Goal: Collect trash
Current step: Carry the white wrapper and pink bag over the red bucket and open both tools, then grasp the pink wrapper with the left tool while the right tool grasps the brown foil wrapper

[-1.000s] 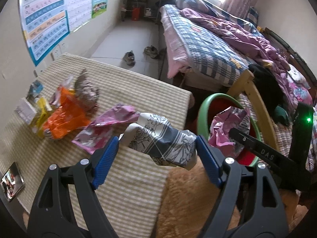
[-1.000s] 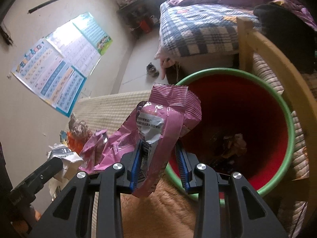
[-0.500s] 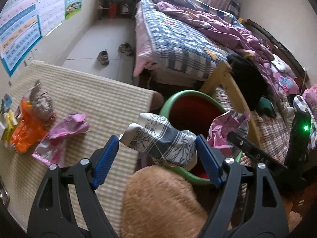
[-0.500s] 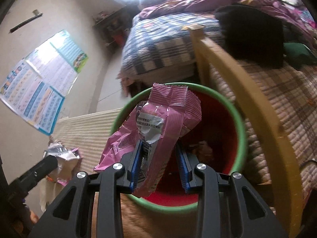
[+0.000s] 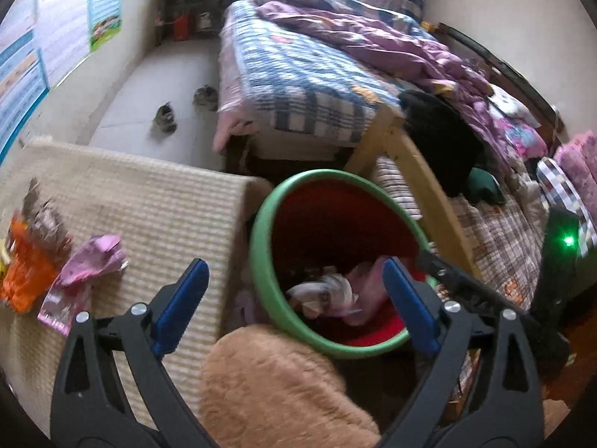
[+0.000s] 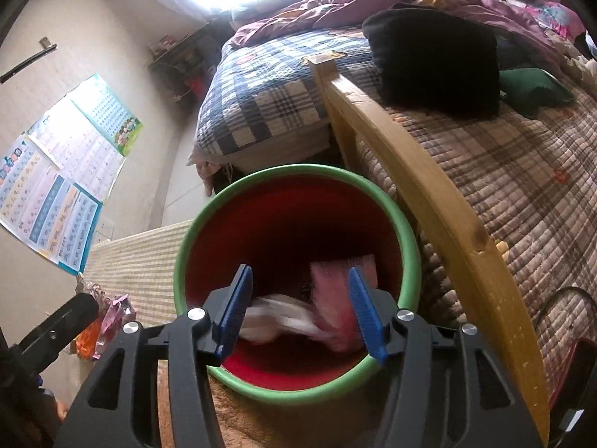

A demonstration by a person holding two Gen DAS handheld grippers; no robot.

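A red bin with a green rim [image 5: 261, 254] [image 6: 406, 224] stands between the mat table and the bed. My left gripper [image 5: 294, 298] is open and empty beside and above the bin. My right gripper [image 6: 298, 313] is open and empty right over the bin mouth. The white patterned wrapper [image 5: 328, 293] [image 6: 276, 317] and the pink snack bag [image 5: 367, 280] [image 6: 335, 291] are inside the bin, blurred. More trash lies on the table at the left: a pink wrapper [image 5: 95, 261], an orange bag [image 5: 26, 280] and a brown crumpled wrapper [image 5: 48, 220].
A beige woven mat covers the table [image 5: 149, 209]. A tan fuzzy cushion [image 5: 276, 384] lies in front of the bin. A wooden bed rail [image 6: 421, 194] runs just right of the bin, with bedding and black clothing [image 6: 433, 56] behind it. Shoes [image 5: 166, 117] lie on the floor.
Both grippers moved right, over the bin, and opened. The patterned wrapper left the left gripper and the pink bag left the right gripper; both dropped into the bin.
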